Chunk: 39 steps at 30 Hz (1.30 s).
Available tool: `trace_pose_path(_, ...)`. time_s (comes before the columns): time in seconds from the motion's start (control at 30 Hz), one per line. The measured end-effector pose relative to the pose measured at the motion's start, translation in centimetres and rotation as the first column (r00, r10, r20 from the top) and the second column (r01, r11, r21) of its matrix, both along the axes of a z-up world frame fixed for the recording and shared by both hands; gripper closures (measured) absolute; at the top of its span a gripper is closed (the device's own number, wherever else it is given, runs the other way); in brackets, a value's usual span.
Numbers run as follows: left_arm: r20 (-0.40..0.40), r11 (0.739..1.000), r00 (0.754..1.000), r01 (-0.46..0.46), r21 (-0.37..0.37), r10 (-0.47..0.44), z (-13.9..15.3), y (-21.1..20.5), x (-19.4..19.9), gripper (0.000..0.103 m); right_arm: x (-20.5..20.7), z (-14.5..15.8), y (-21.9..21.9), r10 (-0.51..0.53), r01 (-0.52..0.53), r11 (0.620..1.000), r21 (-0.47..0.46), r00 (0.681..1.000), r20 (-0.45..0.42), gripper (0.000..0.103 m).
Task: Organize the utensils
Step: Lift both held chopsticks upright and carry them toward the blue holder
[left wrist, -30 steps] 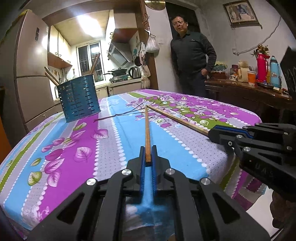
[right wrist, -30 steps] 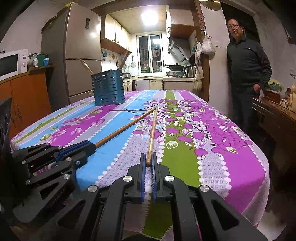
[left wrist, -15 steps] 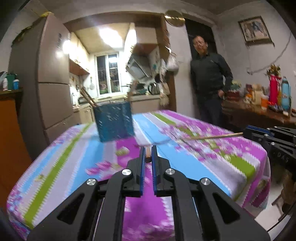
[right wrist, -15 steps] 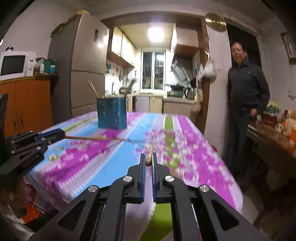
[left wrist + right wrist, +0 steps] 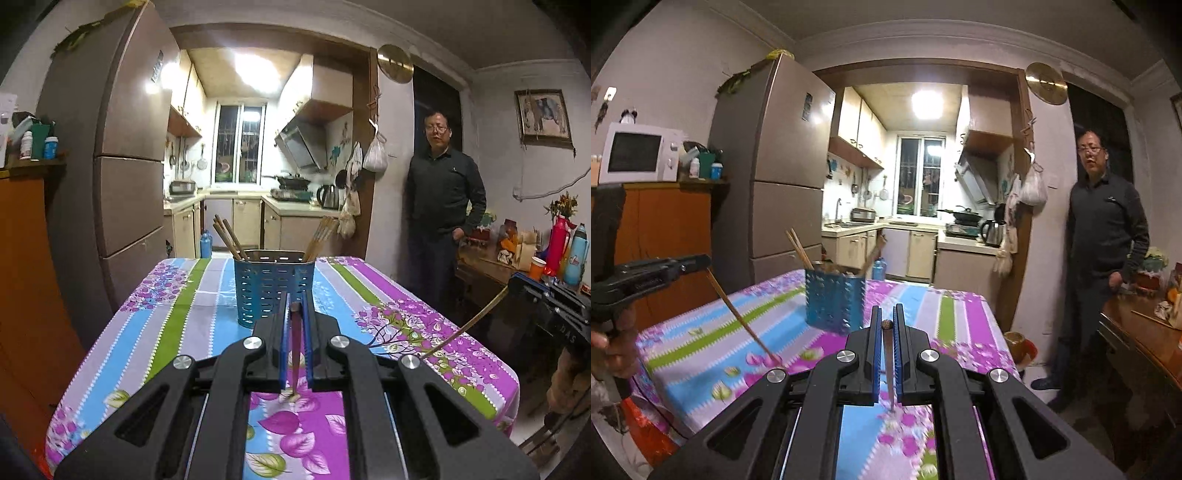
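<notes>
Left gripper (image 5: 294, 317): fingers closed on a brown chopstick (image 5: 295, 347). The chopstick runs lengthwise between the two blue finger pads (image 5: 284, 343), its thick end near the fingertips and its thin end pointing back and down toward the tablecloth. In the right wrist view this same chopstick slants from the left gripper at the frame's left edge down toward the cloth; contact with the cloth cannot be determined.

Right gripper (image 5: 885, 325): fingers closed on a second chopstick (image 5: 888, 365). Its rounded butt end sits between the fingertips, and the shaft runs back between the pads, tapering to a point below them. In the left wrist view this chopstick extends from the right gripper at the right edge, angled down and left above the cloth.

Both grippers are held above the counter (image 5: 155, 332), which is covered by a striped floral tablecloth. A blue perforated utensil holder (image 5: 273, 288) stands upright on the counter, ahead of both finger pairs. It already contains several chopsticks leaning at its left and right ends.

A person in dark clothing (image 5: 443, 199) stands beyond the counter by the doorway.
</notes>
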State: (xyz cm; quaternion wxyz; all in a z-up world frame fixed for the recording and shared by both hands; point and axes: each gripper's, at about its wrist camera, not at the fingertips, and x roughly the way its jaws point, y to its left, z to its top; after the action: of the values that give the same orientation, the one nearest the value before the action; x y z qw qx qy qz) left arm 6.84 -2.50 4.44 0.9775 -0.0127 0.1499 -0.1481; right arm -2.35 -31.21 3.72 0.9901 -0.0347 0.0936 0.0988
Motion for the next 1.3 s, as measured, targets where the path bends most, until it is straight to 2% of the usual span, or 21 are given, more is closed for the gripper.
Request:
trace_pose_path(0.2,-0.046,1.000,0.999,0.008,-0.025,-0.009,1.9,1.6,1.8,0.098,2.0,2.1,0.6,0.040,-0.039,0.999,0.037,0.998,-0.037,0.096)
trace_pose_path(0.37,-0.051,1.000,0.999,0.013,-0.017,-0.014,3.1,1.9,2.5,0.098,2.9,3.1,1.4,0.071,-0.068,0.996,0.062,0.996,-0.054,0.096)
trace_pose_path(0.67,-0.071,0.999,0.997,0.034,-0.027,-0.036,3.6,2.6,2.9,0.098,3.7,4.0,2.4,0.106,-0.099,0.992,0.081,0.991,-0.077,0.096)
trace_pose_path(1.13,-0.082,0.998,0.995,0.052,-0.024,-0.054,3.6,2.4,3.0,0.098,4.0,3.8,4.2,0.128,-0.124,0.991,0.041,0.987,-0.099,0.096)
trace_pose_path(1.3,-0.056,0.997,0.996,0.070,-0.020,-0.071,5.3,1.5,4.3,0.098,5.7,5.9,4.8,0.154,-0.151,0.988,0.041,0.985,-0.081,0.096)
